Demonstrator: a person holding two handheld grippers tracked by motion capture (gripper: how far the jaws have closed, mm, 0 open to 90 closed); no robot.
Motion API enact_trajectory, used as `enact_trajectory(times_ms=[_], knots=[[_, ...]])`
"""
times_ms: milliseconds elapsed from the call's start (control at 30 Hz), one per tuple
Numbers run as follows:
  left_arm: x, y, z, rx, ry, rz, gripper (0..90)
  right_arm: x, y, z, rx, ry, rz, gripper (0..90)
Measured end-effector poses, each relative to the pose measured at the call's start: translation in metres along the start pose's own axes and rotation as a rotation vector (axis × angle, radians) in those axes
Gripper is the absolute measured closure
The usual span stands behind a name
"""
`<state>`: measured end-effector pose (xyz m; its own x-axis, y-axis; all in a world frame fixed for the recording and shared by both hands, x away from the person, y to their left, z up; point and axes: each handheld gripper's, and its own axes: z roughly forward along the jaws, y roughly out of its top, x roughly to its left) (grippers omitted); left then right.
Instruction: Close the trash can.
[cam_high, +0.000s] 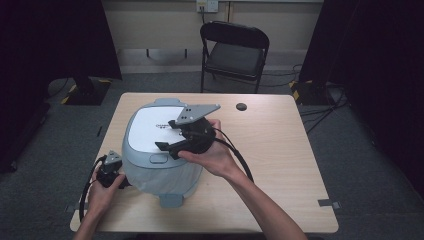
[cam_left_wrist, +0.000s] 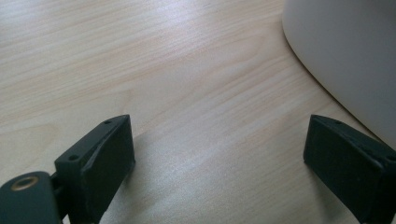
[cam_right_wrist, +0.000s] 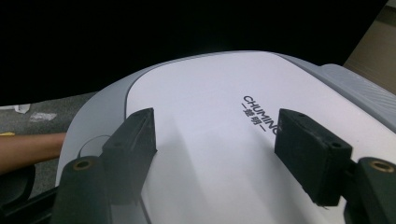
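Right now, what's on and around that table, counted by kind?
Rice cooker: 1
Hand-held gripper: 2, left hand-held gripper and right hand-held gripper
Folding chair: 1
Table: 1
Small dark round thing on the table: 1
Total: 6

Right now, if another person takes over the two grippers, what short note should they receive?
Left gripper: open, low on the table, beside the rice cooker, jaws on nothing.
Right gripper: open, jaws above the white lid, nothing between them.
Cooker: on the table's left part, lid shut.
Done: nothing visible.
Left: probably press the release button and open the lid.
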<state>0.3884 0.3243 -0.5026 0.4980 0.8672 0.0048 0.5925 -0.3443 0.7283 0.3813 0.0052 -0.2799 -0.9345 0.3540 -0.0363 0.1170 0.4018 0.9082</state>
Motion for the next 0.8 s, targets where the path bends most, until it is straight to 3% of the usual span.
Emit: enact_trajectory(times_ms=[133,433,800], knots=[[0.000,0.000,0.000,0.000,-0.001,-0.002,8.1,0.002,0.003,0.000,0.016,-0.014,0.006,28.5],[0.000,0.000,0.000,-0.001,-0.005,-0.006,8.2,-0.007,0.001,-0.002,-0.011,-0.044,0.049,25.4],[0.000,0.000,0.000,0.000,-0.001,-0.002,8.1,-0.040,-0.013,-0.044,-0.057,-0.175,0.132,20.8]])
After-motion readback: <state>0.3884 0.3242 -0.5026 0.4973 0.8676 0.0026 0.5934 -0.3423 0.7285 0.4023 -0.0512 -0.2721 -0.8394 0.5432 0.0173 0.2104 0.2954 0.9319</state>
